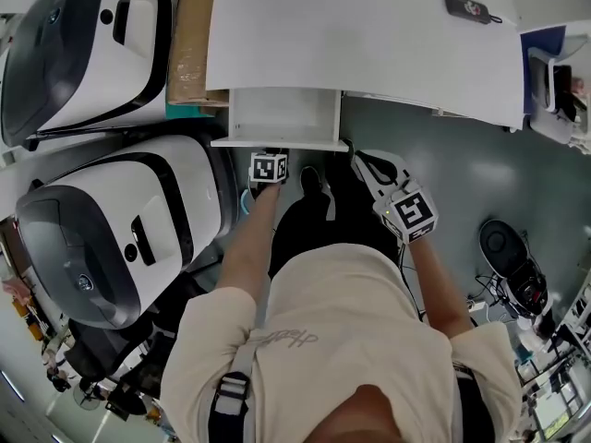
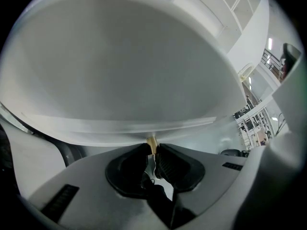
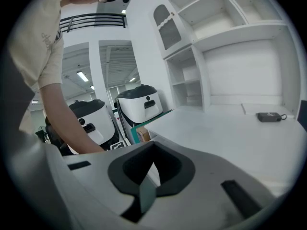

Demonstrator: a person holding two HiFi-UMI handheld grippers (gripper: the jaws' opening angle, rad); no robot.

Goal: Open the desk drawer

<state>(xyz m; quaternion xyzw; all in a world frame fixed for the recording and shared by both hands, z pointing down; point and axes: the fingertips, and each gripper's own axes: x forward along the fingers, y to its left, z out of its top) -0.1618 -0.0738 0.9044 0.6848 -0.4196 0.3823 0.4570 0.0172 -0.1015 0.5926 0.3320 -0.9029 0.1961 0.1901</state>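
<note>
Desk (image 1: 388, 44): white, across the top of the head view; its top is bare but for one small device.
Machines: two white pods with black bands, one at upper left (image 1: 83, 44) and one at middle left (image 1: 111, 229) of the head view, beside the desk's left end.
Person (image 1: 342, 321): beige shirt, lower centre of the head view, both forearms reaching up the frame toward the desk.
Drawer (image 1: 277, 142): pulled out from under the desk's near edge, upper centre of the head view; the inside is white and open to view. In the left gripper view its pale front fills the upper frame.
Box (image 1: 189, 35): brown cardboard, upper left of centre, between the upper pod and the desk's left edge.
Left gripper (image 2: 152, 150): at the middle of the drawer's front, jaws clenched on the knob.
Right gripper (image 3: 153, 150): right of centre in the head view, near the drawer's right corner but apart from it; jaws closed together with nothing between them.
Device (image 1: 466, 7): small, black, lying flat on the desk at upper right.
Knob (image 2: 151, 143): small, tan, on the drawer's front, pinched between the left jaws' tips.
</note>
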